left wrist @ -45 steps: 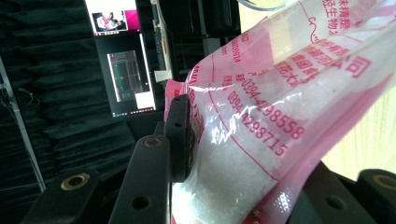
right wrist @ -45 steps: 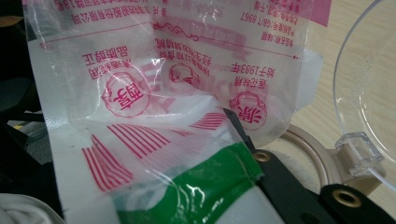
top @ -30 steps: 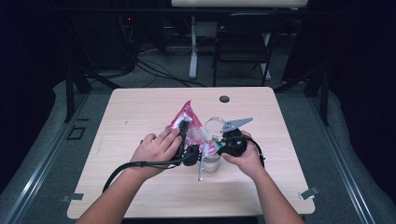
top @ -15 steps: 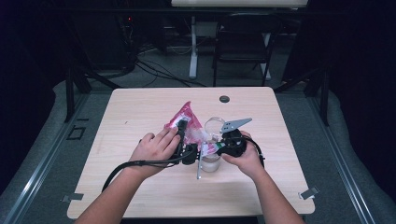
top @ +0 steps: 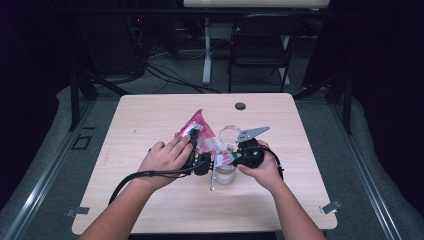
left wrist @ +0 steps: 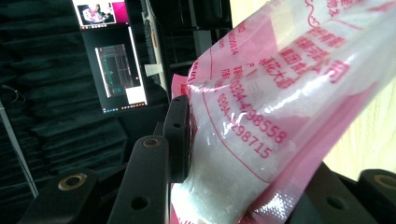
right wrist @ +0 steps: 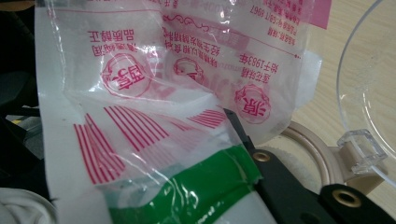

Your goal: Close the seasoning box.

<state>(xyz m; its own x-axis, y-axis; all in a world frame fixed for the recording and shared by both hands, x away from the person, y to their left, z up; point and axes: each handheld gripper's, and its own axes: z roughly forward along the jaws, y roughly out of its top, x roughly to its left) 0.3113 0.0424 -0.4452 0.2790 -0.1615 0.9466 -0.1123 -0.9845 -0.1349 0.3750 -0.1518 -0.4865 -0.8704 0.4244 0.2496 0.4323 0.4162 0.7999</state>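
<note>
A pink and clear plastic bag [top: 199, 131] of white granules is held up over the table between both grippers. My left gripper [top: 195, 134] is shut on the bag's body; in the left gripper view its pad [left wrist: 179, 136] presses the bag [left wrist: 280, 93] from the left. My right gripper [top: 223, 158] is shut on the bag's flat printed edge [right wrist: 187, 70], which hides one jaw; its green strip lies over the other. Below stands a clear jar [top: 225, 173] with white granules inside, its rim [right wrist: 317, 151] and open hinged lid [right wrist: 369, 84] just right of the bag.
A thin metal rod [top: 213, 178] lies against the jar's left side. A small black disc [top: 240, 106] sits near the table's far edge. A chair [top: 260, 47] and cables stand beyond the table. A lit monitor [left wrist: 119, 70] shows in the dark background.
</note>
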